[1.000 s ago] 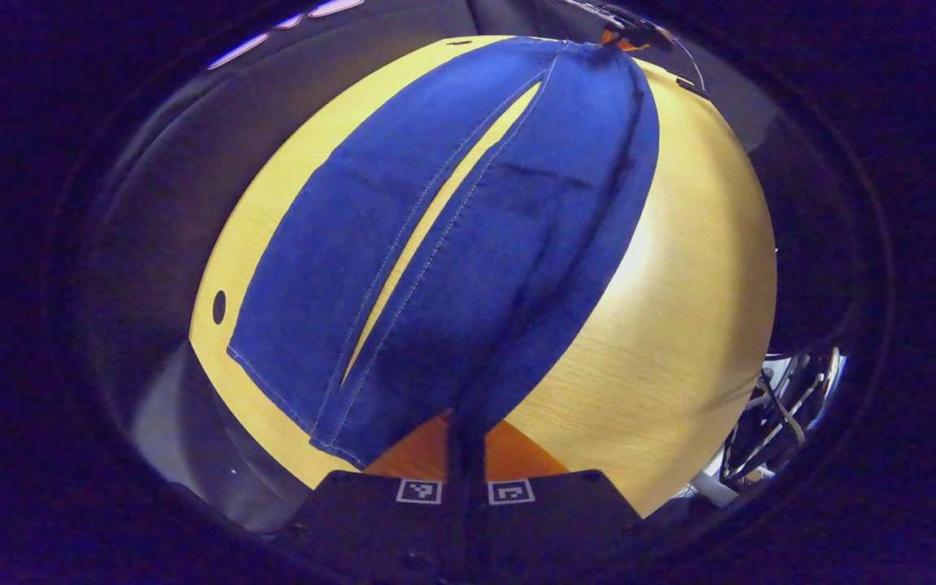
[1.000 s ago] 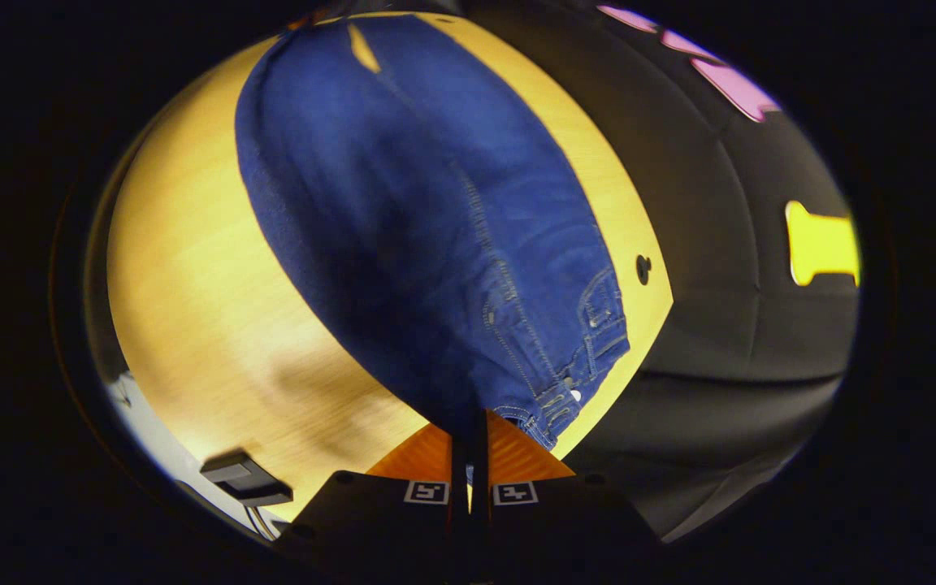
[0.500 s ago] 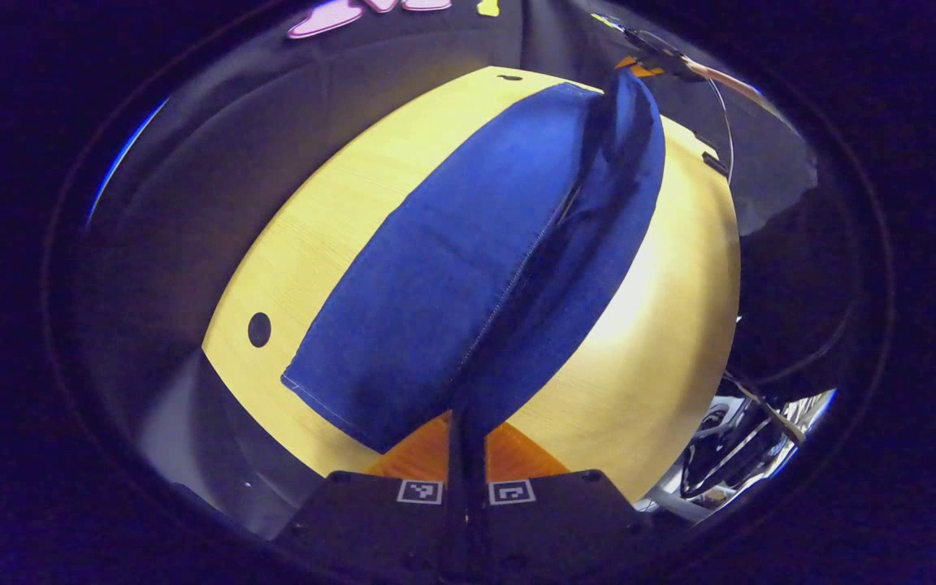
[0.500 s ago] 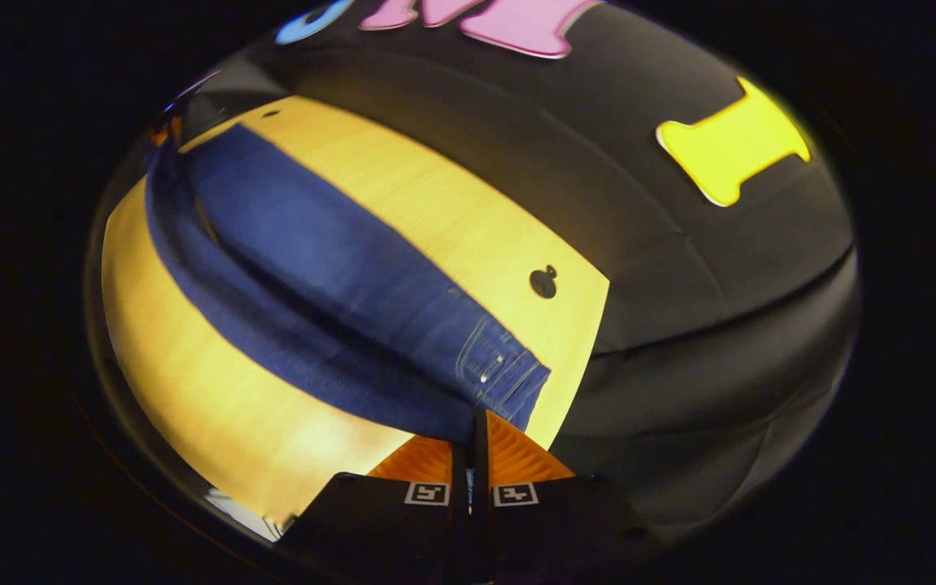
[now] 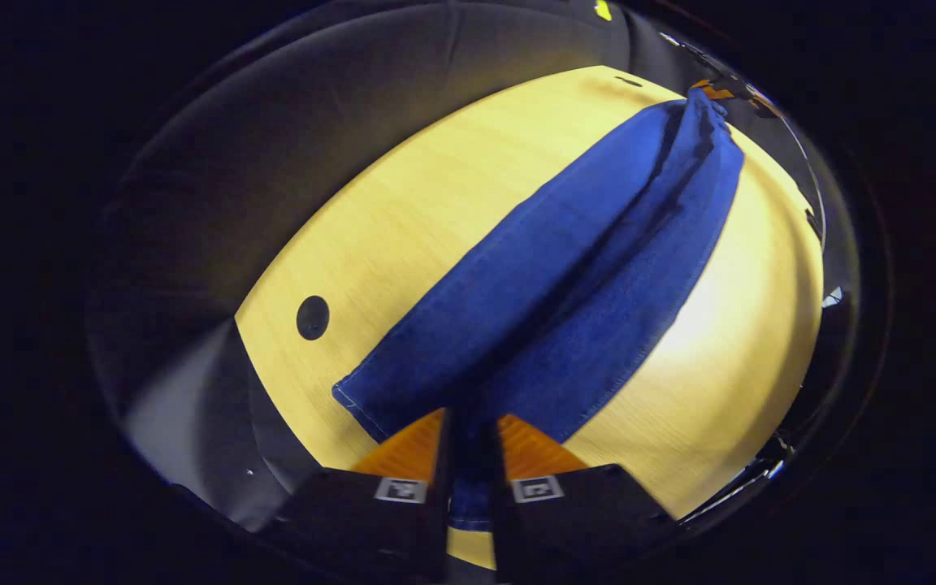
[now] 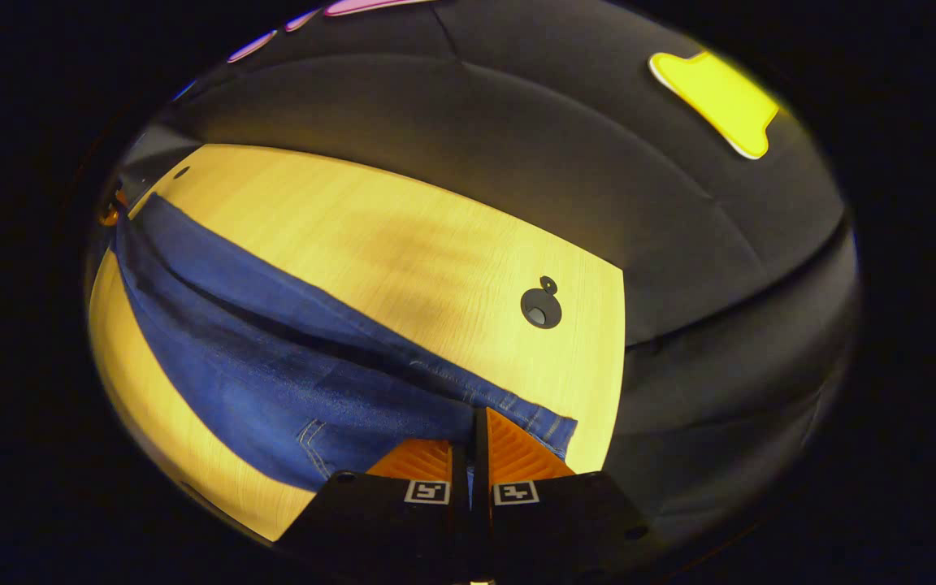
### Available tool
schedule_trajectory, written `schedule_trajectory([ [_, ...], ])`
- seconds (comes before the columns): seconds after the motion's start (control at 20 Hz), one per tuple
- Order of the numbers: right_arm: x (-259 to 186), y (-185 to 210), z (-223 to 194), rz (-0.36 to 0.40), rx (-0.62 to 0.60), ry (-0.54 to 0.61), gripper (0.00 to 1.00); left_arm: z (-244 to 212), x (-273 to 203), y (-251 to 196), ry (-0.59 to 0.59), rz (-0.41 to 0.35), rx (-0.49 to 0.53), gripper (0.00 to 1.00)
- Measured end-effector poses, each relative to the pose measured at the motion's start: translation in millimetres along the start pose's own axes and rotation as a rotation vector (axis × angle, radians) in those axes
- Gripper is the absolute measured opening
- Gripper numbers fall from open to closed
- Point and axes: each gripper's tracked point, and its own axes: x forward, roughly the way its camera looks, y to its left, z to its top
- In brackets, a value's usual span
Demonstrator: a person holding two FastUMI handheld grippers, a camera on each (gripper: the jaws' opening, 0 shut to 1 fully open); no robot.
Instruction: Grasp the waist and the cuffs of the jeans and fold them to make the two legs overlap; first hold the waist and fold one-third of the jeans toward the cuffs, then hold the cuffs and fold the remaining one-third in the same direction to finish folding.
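Observation:
The blue jeans [image 5: 565, 276] lie lengthwise on the yellow wooden table [image 5: 403, 203], one leg folded over the other. In the left gripper view the cuffs are right at my left gripper [image 5: 470, 445]. Its fingers stand slightly apart, with the upper cuff's denim loose between them. In the right gripper view the waist end of the jeans [image 6: 273, 374] is low over the table [image 6: 403, 236]. My right gripper [image 6: 472, 443] is shut on the waistband. The right gripper [image 5: 716, 85] also shows small at the far end of the jeans in the left gripper view.
A round cable hole [image 5: 313, 317] is in the table near the cuff-end corner, and another hole [image 6: 541, 307] sits near the waist-end corner. Black cloth walls stand close behind the table's far edge. Bare tabletop lies on both sides of the jeans.
Both grippers carried the near leg up and over onto the far leg and came down to the table. The left gripper's fingers have parted a little; the right stays clamped.

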Motion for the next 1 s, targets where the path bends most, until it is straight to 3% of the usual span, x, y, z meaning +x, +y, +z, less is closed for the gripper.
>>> schedule_trajectory([
  [0.05,13,1,2,-0.018,0.007,0.007,0.05,-6,9,1,0.034,-0.011,-0.002,0.48],
  [0.1,23,2,4,-0.033,0.002,0.012,0.05,-8,15,2,0.048,-0.009,-0.003,0.52],
  [0.2,39,5,7,-0.069,-0.024,0.020,0.05,-2,18,22,0.029,0.069,0.006,0.74],
  [0.25,38,8,7,-0.086,-0.041,0.023,0.08,2,19,35,0.012,0.105,-0.005,1.00],
  [0.3,37,9,7,-0.110,-0.058,0.024,0.10,5,19,37,-0.014,0.119,-0.016,1.00],
  [0.45,29,14,32,-0.097,-0.033,-0.075,0.63,26,-2,38,-0.168,0.170,-0.076,0.99],
  [0.55,6,11,52,-0.077,0.070,-0.166,0.98,45,-29,37,-0.318,0.198,-0.139,0.98],
  [0.65,-17,-1,65,-0.069,0.161,-0.253,0.98,58,-62,35,-0.465,0.224,-0.201,0.98],
  [0.75,-41,-15,66,-0.074,0.238,-0.306,0.98,69,-93,21,-0.596,0.200,-0.300,0.98],
  [0.9,-63,-34,25,-0.085,0.441,-0.253,0.98,90,-126,-21,-0.751,0.086,-0.531,0.98],
  [1.0,-74,-34,-4,-0.039,0.693,-0.236,0.98,111,-151,-53,-0.882,-0.031,-0.652,0.99],
])
